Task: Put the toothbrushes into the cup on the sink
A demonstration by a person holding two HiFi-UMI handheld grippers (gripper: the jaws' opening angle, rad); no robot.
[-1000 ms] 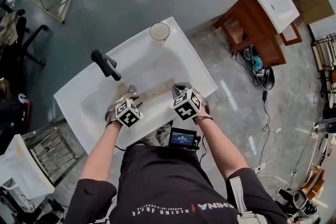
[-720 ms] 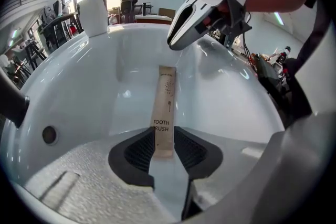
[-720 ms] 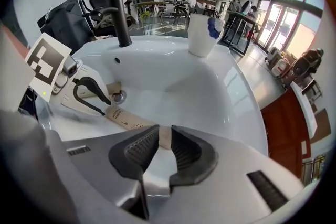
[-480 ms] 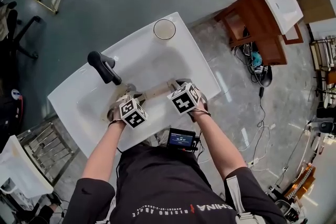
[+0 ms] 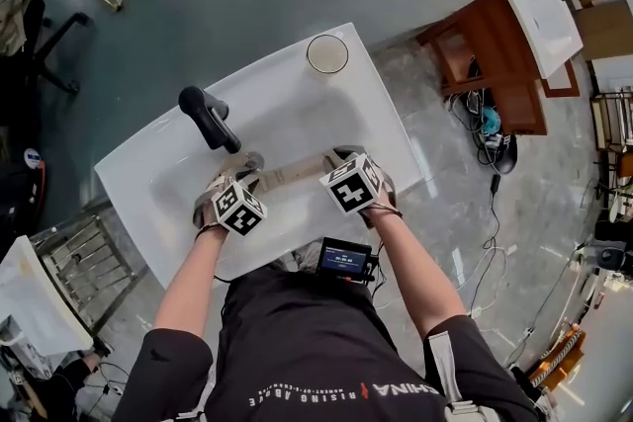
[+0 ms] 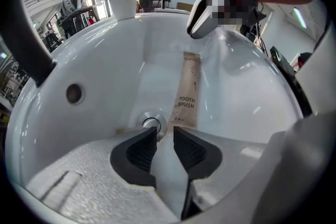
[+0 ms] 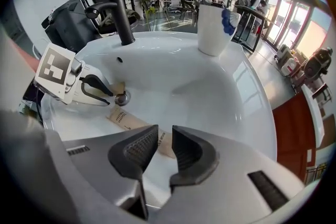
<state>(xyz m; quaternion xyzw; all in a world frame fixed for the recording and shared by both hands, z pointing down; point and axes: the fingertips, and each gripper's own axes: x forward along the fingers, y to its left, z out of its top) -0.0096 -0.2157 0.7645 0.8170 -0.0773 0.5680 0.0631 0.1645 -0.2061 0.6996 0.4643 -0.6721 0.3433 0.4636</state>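
Now that the right gripper (image 7: 164,136) has just had its jaws opened up from nearly closed, a narrow gap is shown between its pads and nothing is clamped there. One end of the toothbrush box (image 7: 128,120) is only seen past the tips, down on the basin floor. The left gripper (image 6: 164,135) is held at about the same modest gap and is likewise empty, with the drain (image 6: 151,124) and the printed end of the box just beyond its tips.

Compared with a second ago in the head view, both grippers look to be brought a bit deeper into the sink (image 5: 287,104), one at each end of the box. The box is left lying where it was, just beside the drain and near the black faucet (image 5: 210,117). The white cup (image 5: 326,53) is parked on the far corner of the rim, well apart from the box, and nothing can be seen sticking out of it.

So the job is judged barely started — a pick-up is being set up. Since the box lies flat on slick porcelain, a slip at the pinch should be expected.
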